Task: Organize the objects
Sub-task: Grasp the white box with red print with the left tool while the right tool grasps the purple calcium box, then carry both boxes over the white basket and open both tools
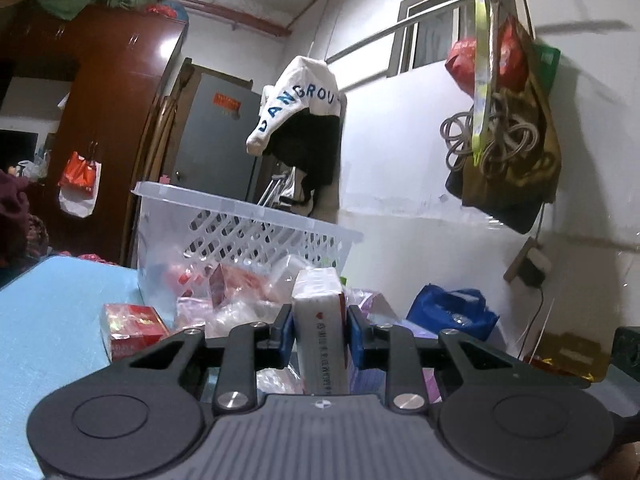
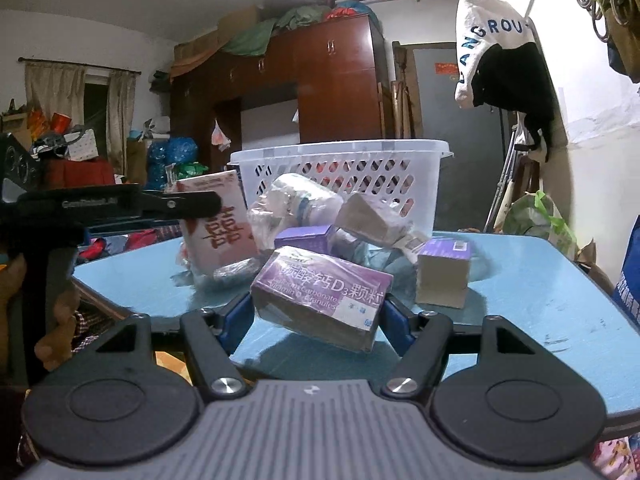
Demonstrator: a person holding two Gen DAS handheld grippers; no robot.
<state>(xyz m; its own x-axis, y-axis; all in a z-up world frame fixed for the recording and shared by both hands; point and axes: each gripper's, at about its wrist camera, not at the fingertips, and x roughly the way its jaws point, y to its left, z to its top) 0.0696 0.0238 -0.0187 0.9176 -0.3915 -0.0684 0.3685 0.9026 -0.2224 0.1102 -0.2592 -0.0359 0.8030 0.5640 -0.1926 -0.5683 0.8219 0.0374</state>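
In the left wrist view, my left gripper (image 1: 320, 334) is shut on a white box with red print (image 1: 318, 304), which stands upright between the blue pads. The right wrist view shows the same box (image 2: 224, 228) at the left, held at the end of a black finger (image 2: 180, 202). My right gripper (image 2: 316, 322) is shut on a purple medicine box (image 2: 320, 284), which is tilted and sits just above the blue table (image 2: 520, 300). A white perforated basket (image 2: 340, 160) stands behind the pile; the left wrist view shows the basket (image 1: 248, 216) close ahead.
Loose on the table lie a small purple-topped box (image 2: 444, 272), another purple box (image 2: 304, 236), a plastic-wrapped bundle (image 2: 296, 200) and a tan wrapped pack (image 2: 364, 216). A red box (image 1: 132, 328) lies left of the basket. Bags hang on the right wall (image 1: 508, 140).
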